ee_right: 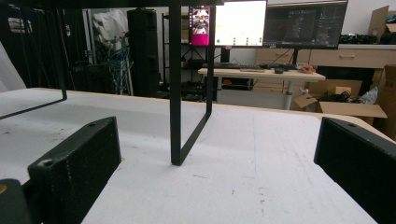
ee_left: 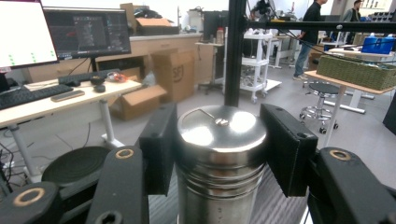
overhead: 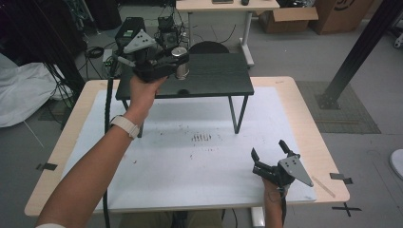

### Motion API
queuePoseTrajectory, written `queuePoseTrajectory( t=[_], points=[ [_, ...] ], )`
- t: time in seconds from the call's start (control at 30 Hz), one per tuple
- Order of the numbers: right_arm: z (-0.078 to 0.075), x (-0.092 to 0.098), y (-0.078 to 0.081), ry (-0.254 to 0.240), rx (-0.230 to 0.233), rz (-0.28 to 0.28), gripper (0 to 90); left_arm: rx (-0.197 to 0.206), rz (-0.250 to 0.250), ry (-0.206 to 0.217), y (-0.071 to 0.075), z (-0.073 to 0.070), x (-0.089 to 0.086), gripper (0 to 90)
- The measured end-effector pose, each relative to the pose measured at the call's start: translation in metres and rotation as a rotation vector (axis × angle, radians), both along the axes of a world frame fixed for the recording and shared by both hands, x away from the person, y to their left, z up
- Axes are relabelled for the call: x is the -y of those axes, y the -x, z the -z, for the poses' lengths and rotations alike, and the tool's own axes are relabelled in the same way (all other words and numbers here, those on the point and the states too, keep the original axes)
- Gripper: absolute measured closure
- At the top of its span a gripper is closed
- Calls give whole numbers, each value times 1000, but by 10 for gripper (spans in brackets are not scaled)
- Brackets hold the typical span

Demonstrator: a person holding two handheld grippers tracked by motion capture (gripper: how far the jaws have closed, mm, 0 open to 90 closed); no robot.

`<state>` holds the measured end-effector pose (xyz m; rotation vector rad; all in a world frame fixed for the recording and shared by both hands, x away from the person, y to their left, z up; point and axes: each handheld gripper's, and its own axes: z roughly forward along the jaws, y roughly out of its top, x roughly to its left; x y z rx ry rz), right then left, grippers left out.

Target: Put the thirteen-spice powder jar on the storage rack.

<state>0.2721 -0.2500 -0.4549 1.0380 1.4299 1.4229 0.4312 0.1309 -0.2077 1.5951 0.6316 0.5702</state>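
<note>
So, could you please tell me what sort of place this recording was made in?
Most likely a robotics lab or workshop. Desks carry monitors and keyboards, cardboard boxes sit on the floor, and a black metal frame post stands beside the work table.

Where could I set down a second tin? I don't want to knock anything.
The white mat is bare between the black shelf's legs and the right gripper. The right half of the black shelf is also free. Its left end is crowded by the left gripper around the steel canister.
</note>
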Motion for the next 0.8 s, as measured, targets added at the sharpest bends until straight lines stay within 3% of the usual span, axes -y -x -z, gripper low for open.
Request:
queuePoseTrajectory(
  t=[0.2, 0.37, 0.8],
  points=[
    [0, 0, 0, -1, -1, 0, 4, -4, 10, -9, -11, -1, 16, 491],
    [0, 0, 0, -2, -1, -1, 3, -17, 1, -46, -20, 2, 28, 490],
    [0, 0, 0, -4, 1, -2, 3, -82, -44, -106, -32, 14, 37, 490]
  ],
)
